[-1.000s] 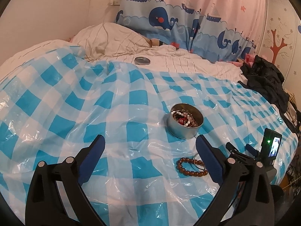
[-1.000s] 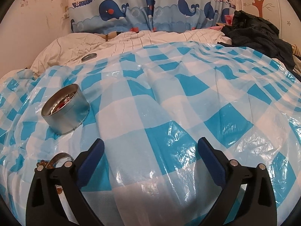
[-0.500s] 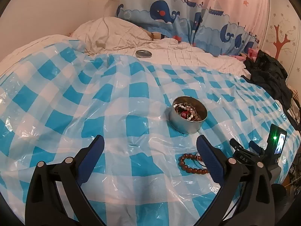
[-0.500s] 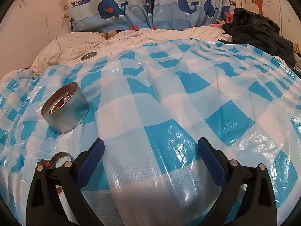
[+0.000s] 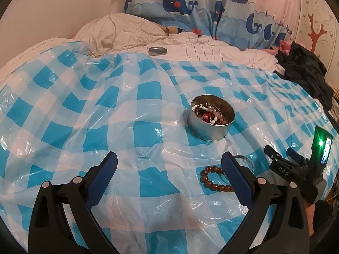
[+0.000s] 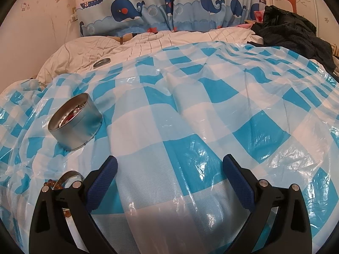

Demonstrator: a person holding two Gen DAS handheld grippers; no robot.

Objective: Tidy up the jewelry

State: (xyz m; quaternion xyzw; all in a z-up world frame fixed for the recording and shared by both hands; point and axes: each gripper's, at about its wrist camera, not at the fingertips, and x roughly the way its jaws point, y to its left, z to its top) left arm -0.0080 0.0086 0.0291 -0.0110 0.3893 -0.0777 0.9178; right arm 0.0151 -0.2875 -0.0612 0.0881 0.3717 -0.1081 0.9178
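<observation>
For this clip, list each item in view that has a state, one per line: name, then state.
Round tin: open, upright, beaded jewelry inside.
Tin lid: off, lying on the white bedding beyond the checkered sheet.
Brown bead bracelet: outside the tin, on the checkered plastic sheet.
Clear bangle: outside the tin, beside the bracelet.
Left gripper: open, empty.
Right gripper: open, empty.

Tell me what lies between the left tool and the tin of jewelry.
In the left wrist view, only bare checkered plastic sheet lies between the left tool and the tin; the brown bead bracelet sits off to the right.
</observation>
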